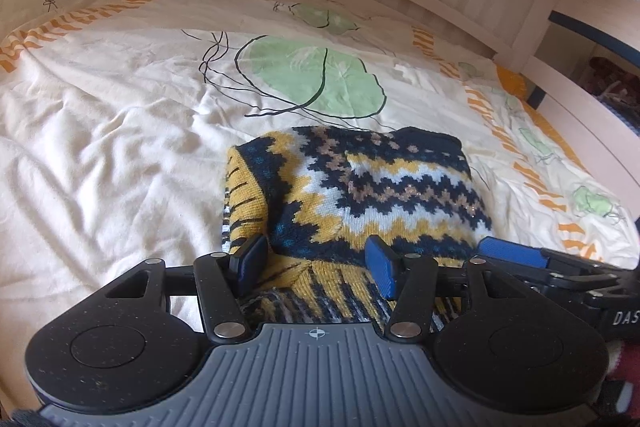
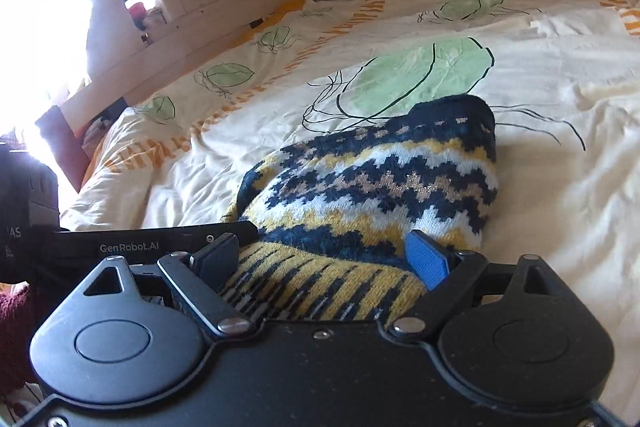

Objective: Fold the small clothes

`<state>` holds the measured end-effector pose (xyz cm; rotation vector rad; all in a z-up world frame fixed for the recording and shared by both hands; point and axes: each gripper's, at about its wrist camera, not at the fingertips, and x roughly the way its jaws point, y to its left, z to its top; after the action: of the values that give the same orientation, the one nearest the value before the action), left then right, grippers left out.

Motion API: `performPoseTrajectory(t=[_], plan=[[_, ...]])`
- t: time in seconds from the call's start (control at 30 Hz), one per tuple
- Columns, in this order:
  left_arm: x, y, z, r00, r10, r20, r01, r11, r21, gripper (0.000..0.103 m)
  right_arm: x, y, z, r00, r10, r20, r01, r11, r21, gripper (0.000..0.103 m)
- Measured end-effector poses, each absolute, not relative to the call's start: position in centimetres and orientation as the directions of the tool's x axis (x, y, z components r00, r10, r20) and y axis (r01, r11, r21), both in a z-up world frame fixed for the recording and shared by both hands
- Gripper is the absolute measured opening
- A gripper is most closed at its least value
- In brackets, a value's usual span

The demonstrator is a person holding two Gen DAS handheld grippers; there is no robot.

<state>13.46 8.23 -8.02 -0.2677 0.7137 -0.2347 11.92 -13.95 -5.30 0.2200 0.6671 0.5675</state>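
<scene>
Lying on the bed's duvet [image 1: 120, 131] toward its near edge is one knitted sweater [image 1: 360, 187], folded into a bundle (navy, yellow, white and tan zigzags). Two grippers meet at its striped hem: the left gripper [image 1: 316, 263] and the right gripper [image 2: 328, 259] both have their tongs spread apart, with the knit between them, unclamped. Readable writing: "GenRobot.AI" on the left gripper's side in the right view, and "DAS" on the right gripper's body.
</scene>
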Motion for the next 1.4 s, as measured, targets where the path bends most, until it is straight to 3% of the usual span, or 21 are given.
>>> performPoseTrajectory(t=[0.2, 0.4, 0.7, 0.97, 1.2, 1.4], plan=[[13.5, 8.4, -8.0, 0.732, -0.305, -0.610, 0.117, 0.937, -0.328, 0.053, 8.5, -14.1, -2.9, 0.674, 0.558, -0.484, -0.469, 0.829, 0.303, 0.091], [13.4, 8.3, -8.1, 0.735, -0.302, -0.607, 0.122, 0.940, -0.319, 0.053, 6.8, -13.2, -5.1, 0.595, 0.560, -0.577, -0.489, 0.822, 0.292, 0.092], [13.7, 8.6, -7.3, 0.722, -0.321, -0.613, 0.125, 0.932, -0.340, 0.055, 6.3, -13.6, -3.5, 0.628, 0.550, -0.551, -0.460, 0.833, 0.308, 0.103], [11.0, 8.1, -5.0, 0.730, -0.320, -0.604, 0.142, 0.936, -0.323, 0.103, 5.5, -15.1, -1.3, 0.722, 0.420, -0.550, -0.327, 0.908, 0.264, 0.103], [9.0, 8.1, -2.8, 0.758, -0.234, -0.609, 0.077, 0.959, -0.274, 0.103, 4.9, -15.3, -0.6, 0.764, 0.277, -0.583, -0.205, 0.961, 0.188, 0.103], [8.1, 7.1, -1.5, 0.724, -0.186, -0.664, 0.060, 0.976, -0.208, 0.103, 5.0, -16.1, -0.7, 0.744, 0.208, -0.635, -0.118, 0.976, 0.182, 0.103]])
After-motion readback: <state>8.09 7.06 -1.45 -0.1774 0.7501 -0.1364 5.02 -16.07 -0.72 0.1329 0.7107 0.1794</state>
